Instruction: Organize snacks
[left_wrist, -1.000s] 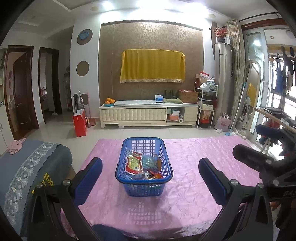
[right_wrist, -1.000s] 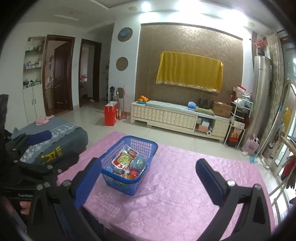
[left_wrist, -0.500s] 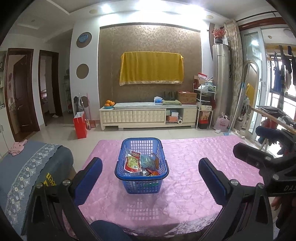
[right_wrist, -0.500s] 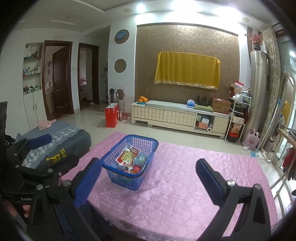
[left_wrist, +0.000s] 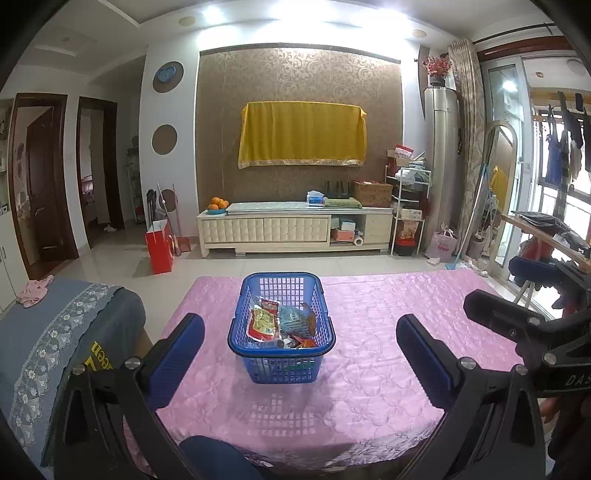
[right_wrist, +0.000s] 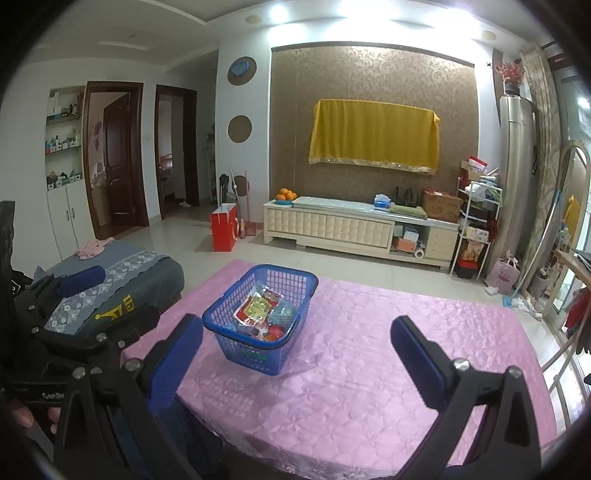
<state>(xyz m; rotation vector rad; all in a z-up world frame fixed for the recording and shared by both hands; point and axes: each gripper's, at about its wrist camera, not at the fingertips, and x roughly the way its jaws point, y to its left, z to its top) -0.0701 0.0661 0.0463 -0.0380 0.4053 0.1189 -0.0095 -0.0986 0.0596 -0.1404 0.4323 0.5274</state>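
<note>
A blue plastic basket (left_wrist: 281, 350) stands on the pink tablecloth (left_wrist: 369, 332), holding several snack packets (left_wrist: 264, 323). My left gripper (left_wrist: 300, 354) is open, held back from the table's near edge, its blue fingers on either side of the basket in view and empty. In the right wrist view the basket (right_wrist: 240, 345) sits left of centre with the snack packets (right_wrist: 258, 308) inside. My right gripper (right_wrist: 295, 354) is open and empty, held back above the near edge. Each gripper shows in the other's view: the right one (left_wrist: 524, 295), the left one (right_wrist: 74, 295).
A grey-blue covered seat (left_wrist: 55, 332) stands to the left of the table. Beyond the table are tiled floor, a red bag (left_wrist: 159, 246) and a cream cabinet (left_wrist: 295, 230). A rack (left_wrist: 408, 206) and clutter fill the right side.
Both grippers have drawn back and up a little from the table, so the basket looks smaller and farther. Both stay open. The basket has not moved.
</note>
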